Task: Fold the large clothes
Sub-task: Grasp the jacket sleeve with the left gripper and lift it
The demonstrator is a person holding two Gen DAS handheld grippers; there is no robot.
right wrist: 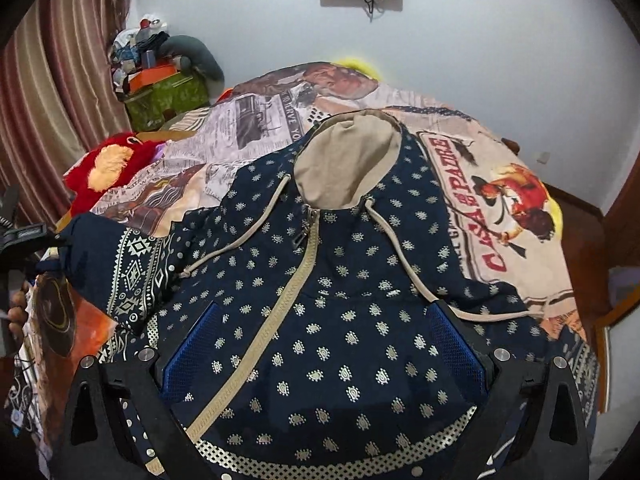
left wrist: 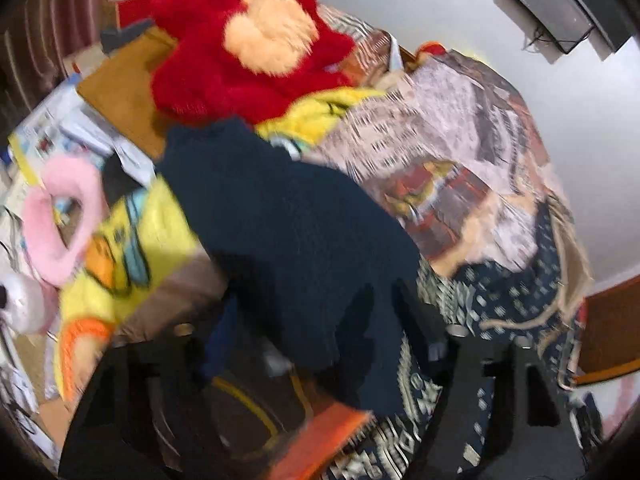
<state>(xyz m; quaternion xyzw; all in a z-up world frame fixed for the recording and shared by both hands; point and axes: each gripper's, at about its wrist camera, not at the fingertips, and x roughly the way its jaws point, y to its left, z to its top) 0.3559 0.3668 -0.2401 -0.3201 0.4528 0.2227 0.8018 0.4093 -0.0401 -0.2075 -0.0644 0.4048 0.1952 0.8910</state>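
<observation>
A: Ahead of the right gripper [right wrist: 324,360]: hoodie [right wrist: 340,300] flat on the bedspread [right wrist: 500,208], long axis running away from the fingers, hood [right wrist: 348,164] at the far end, zipper [right wrist: 276,320] up.
B: Right pose?
A: Low over the hem, jaws spread wide, blue pads [right wrist: 192,352] resting on the fabric, gripping nothing.
B: Left?
A: Left gripper [right wrist: 28,240] clamps the sleeve [right wrist: 120,264], lifted off to the right gripper's left. Its own view is blurred.

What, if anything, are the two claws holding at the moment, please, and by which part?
The left claw grips the navy hoodie by its sleeve cuff. The right claw hangs open over its front, holding nothing.
</observation>
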